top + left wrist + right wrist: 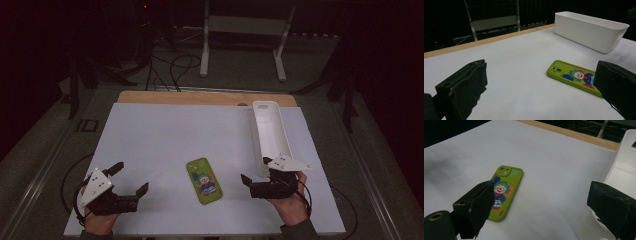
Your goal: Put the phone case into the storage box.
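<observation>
At the left edge of the white table (165, 130), our left gripper (131, 181) rests near the front with its jaws spread apart and nothing between them. Further right, the green phone (204, 181) lies flat on its face, clown-printed back upward, between our two grippers and touching neither. Next comes our right gripper (256, 172), jaws likewise parted and empty, sitting just beside the near end of the long white bin (267, 132), which stands along the right side of the table and looks empty as far as we can see into it. We judge the work as barely begun: the phone is not yet picked up, and grasping it and placing it, probably into the bin, remains.
</observation>
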Demonstrator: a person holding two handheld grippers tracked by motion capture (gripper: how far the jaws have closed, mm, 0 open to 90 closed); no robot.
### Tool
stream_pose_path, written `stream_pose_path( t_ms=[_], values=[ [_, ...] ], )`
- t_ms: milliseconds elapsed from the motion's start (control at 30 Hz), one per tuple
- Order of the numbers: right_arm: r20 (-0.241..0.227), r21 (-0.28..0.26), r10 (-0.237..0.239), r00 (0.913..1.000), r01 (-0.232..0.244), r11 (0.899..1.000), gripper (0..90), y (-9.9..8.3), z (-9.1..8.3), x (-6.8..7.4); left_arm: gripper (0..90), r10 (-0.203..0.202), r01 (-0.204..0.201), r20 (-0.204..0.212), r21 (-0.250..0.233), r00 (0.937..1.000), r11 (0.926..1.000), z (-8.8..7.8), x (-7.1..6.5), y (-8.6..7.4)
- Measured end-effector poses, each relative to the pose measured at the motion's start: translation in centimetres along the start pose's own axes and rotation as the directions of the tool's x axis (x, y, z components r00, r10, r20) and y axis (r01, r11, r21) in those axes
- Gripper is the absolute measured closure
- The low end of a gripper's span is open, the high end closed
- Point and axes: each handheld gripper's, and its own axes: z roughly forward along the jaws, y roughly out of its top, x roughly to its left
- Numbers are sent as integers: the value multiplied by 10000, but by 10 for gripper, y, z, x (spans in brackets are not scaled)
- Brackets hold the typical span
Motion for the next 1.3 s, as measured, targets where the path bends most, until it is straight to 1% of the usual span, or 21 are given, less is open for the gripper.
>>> stream_pose_path(
  t_ms=[133, 300, 367, 500, 700, 1000, 1133, 1300],
  values=[
    [-49, 90, 20, 10000, -20, 10000, 74, 3, 3, 2, 0, -11, 11, -29, -9, 10000, 10000, 0, 1, 0],
    [-172, 372, -2, 9999, 9, 9993, 74, 8, 11, 9, 0, -9, 10, -96, 18, 10000, 10000, -1, 1, 0],
    [-196, 406, 3, 9998, 5, 9992, 74, 9, 13, 11, 0, 0, 1, -114, 23, 9999, 10000, -1, 1, 0],
    [-253, 494, -48, 9997, 61, 9988, 74, 13, 18, 16, 0, 5, -4, -146, 30, 9999, 10000, -1, 2, 0],
    [-337, 570, -245, 9991, 264, 9980, 74, 18, 29, 24, 0, 26, -25, -170, 79, 9999, 10000, 0, 2, 0],
    [-408, 870, -108, 9991, 144, 9961, 75, 20, 48, 34, 0, 34, -33, -231, 60, 9997, 10000, -1, 2, 0],
    [-444, 1001, -156, 9989, 200, 9948, 75, 20, 54, 38, 0, 11, -11, -273, 25, 9996, 10000, -2, 3, 1],
    [-461, 1152, -97, 9989, 150, 9932, 75, 20, 62, 42, 0, 0, 0, -287, -2, 9996, 10000, -2, 3, 1]
  ],
)
